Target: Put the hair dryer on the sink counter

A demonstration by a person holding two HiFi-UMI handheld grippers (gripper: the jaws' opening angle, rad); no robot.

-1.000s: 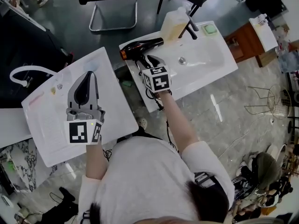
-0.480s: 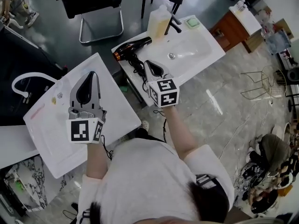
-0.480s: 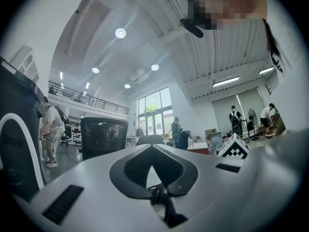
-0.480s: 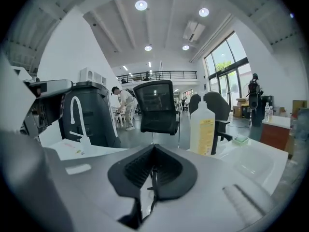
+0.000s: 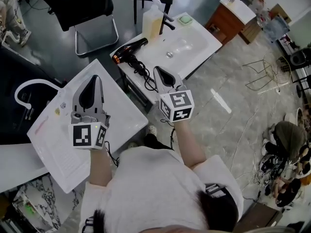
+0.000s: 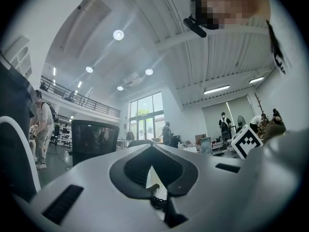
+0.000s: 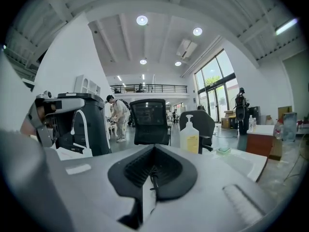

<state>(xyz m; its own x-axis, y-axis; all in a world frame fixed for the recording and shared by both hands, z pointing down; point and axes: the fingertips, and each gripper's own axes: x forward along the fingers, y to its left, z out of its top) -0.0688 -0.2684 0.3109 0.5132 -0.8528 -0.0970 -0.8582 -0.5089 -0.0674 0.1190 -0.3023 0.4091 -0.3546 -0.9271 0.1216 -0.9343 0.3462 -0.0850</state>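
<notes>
On white sink bench [image 5: 204, 38]: black hair dryer [image 5: 130, 49] lies free. My right hand-held gripper [image 5: 158, 72] closed, empty. Placing seems done; retreat next.

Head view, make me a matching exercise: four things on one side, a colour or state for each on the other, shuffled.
Things:
1 hair dryer
2 bottle
3 sponge
4 right gripper

States:
A green
B shut, empty
C lying on the counter
D yellowish, upright

Pairs: 1-C, 2-D, 3-A, 4-B
</notes>
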